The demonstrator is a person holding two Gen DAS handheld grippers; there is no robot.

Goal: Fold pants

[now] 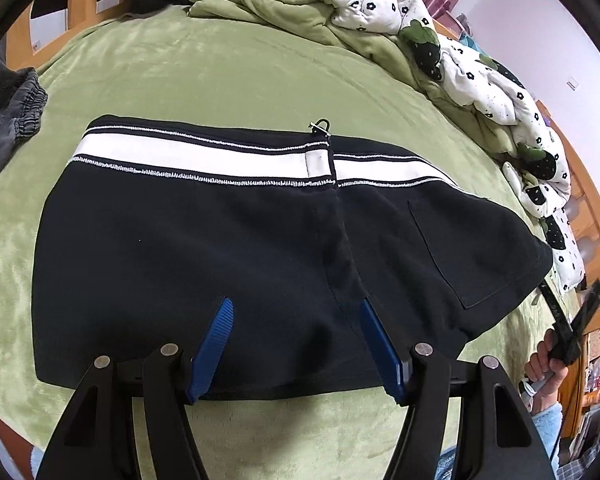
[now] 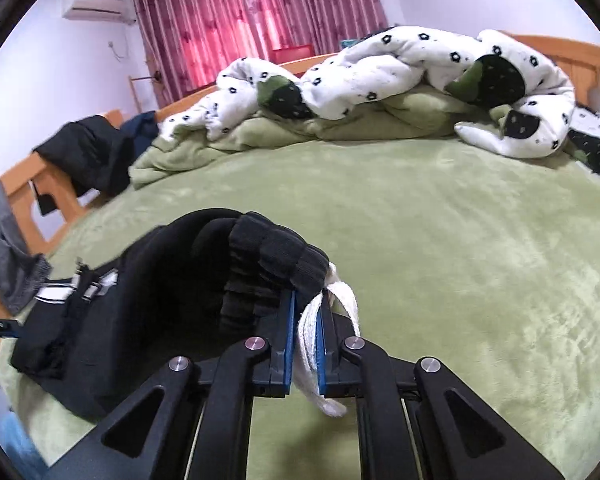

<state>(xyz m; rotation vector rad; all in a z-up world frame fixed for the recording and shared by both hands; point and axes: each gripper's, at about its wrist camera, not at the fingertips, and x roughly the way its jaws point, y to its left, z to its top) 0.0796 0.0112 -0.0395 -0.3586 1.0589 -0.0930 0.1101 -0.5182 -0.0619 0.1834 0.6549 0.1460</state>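
Two states: left hand-held gripper (image 1: 296, 308) spread above pants (image 1: 220, 248); right hand-held gripper (image 2: 305, 300) clamps them.

Green bed (image 1: 220, 80) – black pants (image 1: 220, 248), rumpled quilt (image 1: 480, 68) on it

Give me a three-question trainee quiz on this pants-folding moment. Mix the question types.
1. True or false: the left claw is shut on the black pants.
2. The right claw grips: A) quilt B) pants' ribbed end and white drawstring C) nothing
3. Fill in: the pants lie on a ____ blanket.

Key: 1 false, it is open over them; 2 B; 3 green.
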